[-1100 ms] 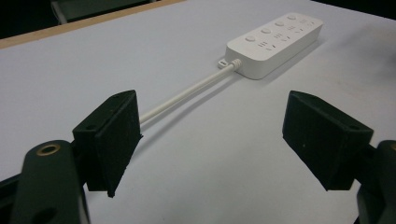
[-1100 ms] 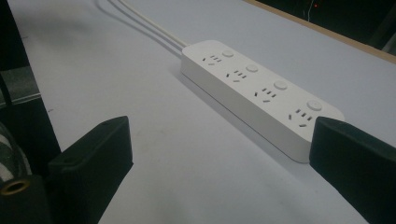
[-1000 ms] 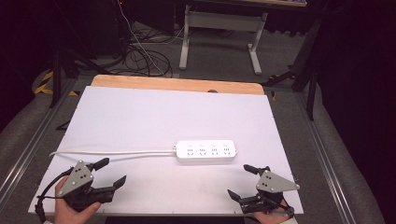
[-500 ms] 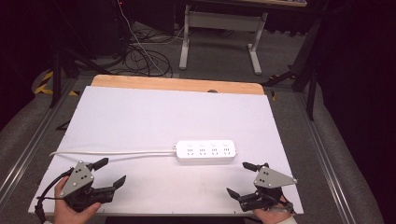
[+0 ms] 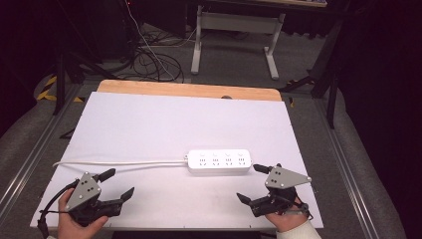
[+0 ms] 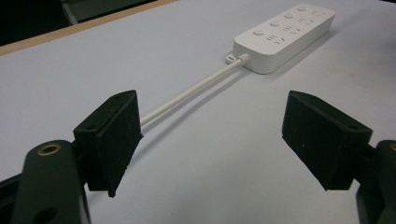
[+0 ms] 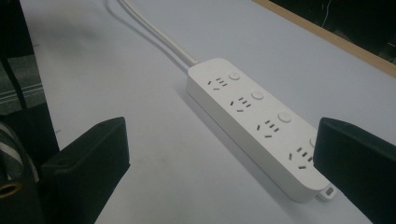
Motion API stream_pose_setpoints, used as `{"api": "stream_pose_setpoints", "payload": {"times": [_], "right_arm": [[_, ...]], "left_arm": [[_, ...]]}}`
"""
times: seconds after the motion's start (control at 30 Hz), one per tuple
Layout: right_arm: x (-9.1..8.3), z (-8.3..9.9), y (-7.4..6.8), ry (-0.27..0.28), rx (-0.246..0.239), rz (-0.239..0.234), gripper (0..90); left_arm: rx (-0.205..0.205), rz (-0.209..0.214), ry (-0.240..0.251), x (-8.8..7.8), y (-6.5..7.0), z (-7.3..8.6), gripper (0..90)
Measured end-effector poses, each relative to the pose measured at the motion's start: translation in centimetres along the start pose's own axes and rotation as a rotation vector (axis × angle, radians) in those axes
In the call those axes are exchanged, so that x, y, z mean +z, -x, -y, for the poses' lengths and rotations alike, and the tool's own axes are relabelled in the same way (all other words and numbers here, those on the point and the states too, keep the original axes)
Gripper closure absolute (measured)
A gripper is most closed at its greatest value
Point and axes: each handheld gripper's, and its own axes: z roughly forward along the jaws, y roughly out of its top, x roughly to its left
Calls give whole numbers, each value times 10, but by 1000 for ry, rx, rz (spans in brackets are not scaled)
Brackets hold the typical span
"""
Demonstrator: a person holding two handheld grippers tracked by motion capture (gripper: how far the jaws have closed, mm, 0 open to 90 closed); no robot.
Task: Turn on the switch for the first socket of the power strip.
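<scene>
Worktop (image 5: 149,124): white sheet over a wooden board, with a strip of bare wood showing along the far edge. Grey rails run down both long sides.
Surroundings: dark floor beyond the far edge, a grey desk frame (image 5: 234,30) standing there, and loose black cables (image 5: 149,62) piled to its left. All well apart from the working area.
Power strip (image 5: 219,161): white, four sockets, each with a round button. Lies flat on the worktop, right of centre in the near half, long axis across the table. Nothing on top of it, nothing plugged in.
Cord (image 5: 119,163): white, leaves the strip's left end and runs flat across the worktop to the left edge. It passes just beyond the left hand-held gripper, not touching it.
Left hand-held gripper (image 5: 115,184): held at the near left corner, jaws spread wide, nothing between them. In the left gripper view the cord crosses the gap behind the jaws and the strip sits far off at upper right.
Right hand-held gripper (image 5: 255,183): held at the near right, jaws spread wide and empty. Its far jaw sits just beside the strip's right end; contact unclear. In the right gripper view the strip lies diagonally between the jaws, its end partly hidden behind the right jaw.
Obstructions: clear white surface between each gripper and the strip.
</scene>
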Motion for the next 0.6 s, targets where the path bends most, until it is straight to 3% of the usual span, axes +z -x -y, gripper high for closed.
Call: {"api": "stream_pose_setpoints", "payload": {"times": [0.6], "right_arm": [[12,-38,6,5,-25,-18,44]], "left_arm": [[6,-5,-4,0,0,0,210]]}}
